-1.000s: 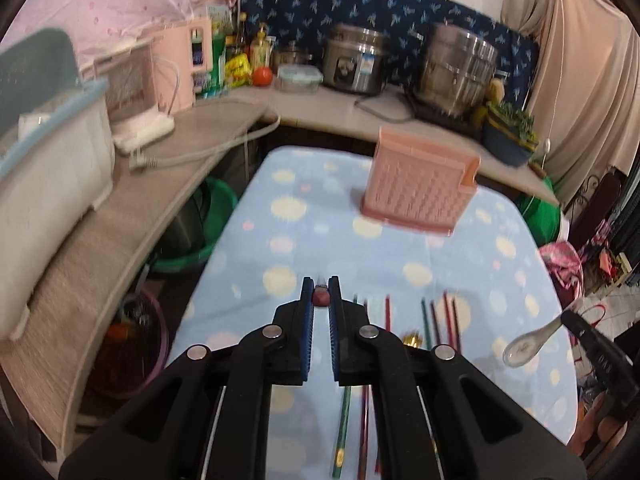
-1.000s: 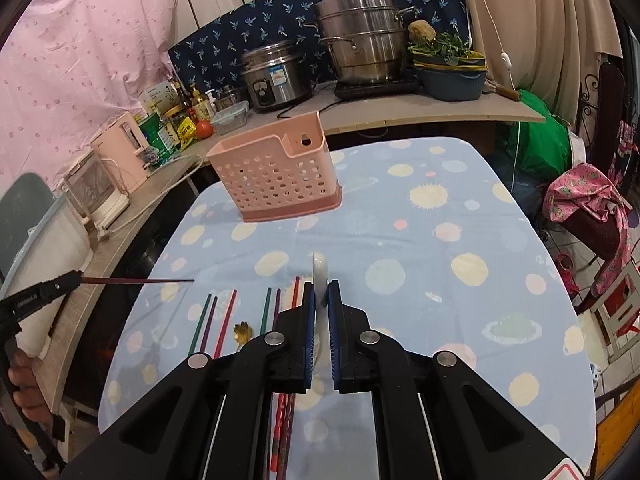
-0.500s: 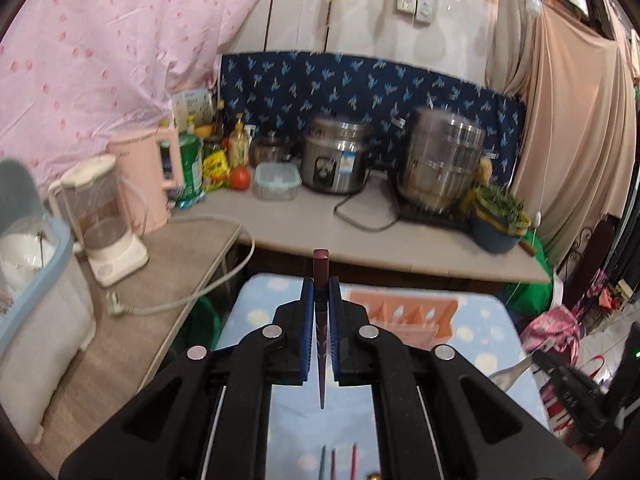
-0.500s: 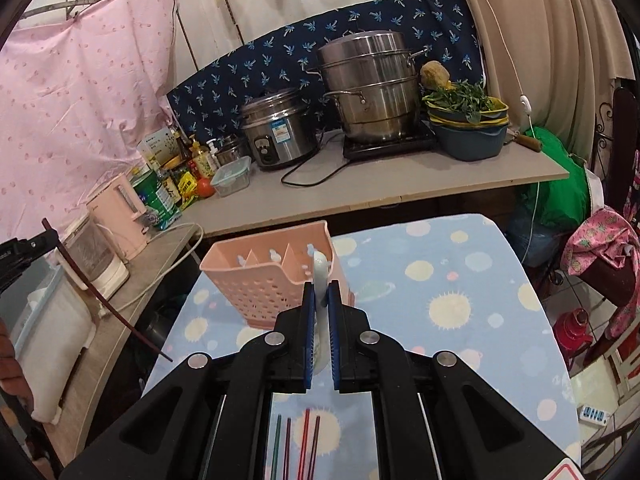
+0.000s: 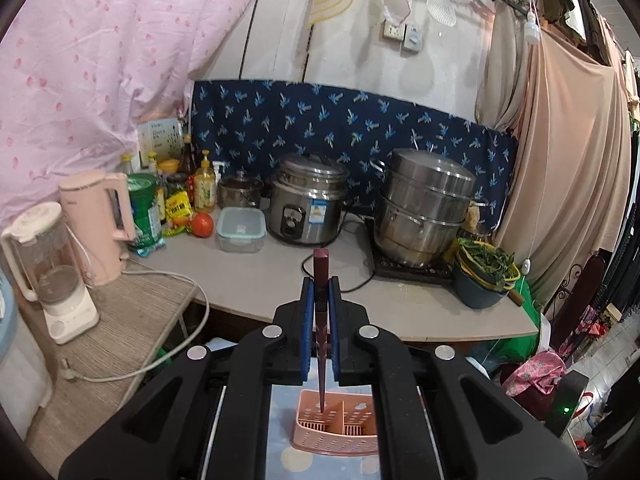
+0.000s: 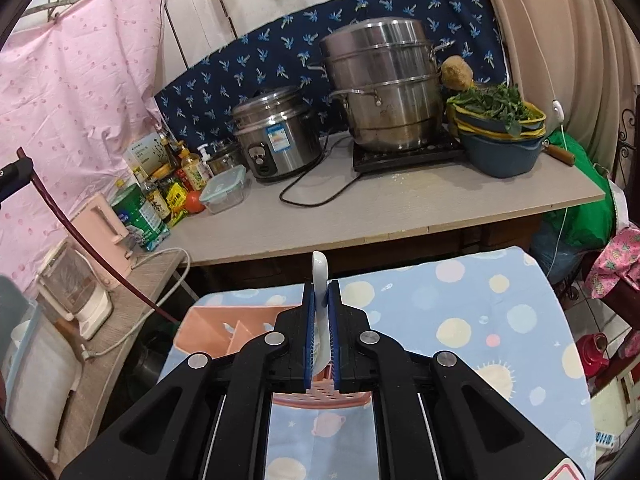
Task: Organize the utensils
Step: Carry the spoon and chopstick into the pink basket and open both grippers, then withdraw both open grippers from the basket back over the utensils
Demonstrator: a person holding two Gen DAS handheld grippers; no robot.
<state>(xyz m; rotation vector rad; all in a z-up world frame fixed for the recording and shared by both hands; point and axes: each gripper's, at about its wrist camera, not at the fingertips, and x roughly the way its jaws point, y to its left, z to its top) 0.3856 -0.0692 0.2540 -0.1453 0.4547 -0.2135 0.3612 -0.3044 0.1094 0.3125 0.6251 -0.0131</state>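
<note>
Above the surface's far edge, left tongs [image 5: 321, 292] pinch a dark red chopstick [image 5: 320, 344] upright, tip over the pink utensil basket [image 5: 338, 432]. Right tongs [image 6: 321, 296] pinch a white spoon [image 6: 320, 276], handle up, above the same basket.
</note>
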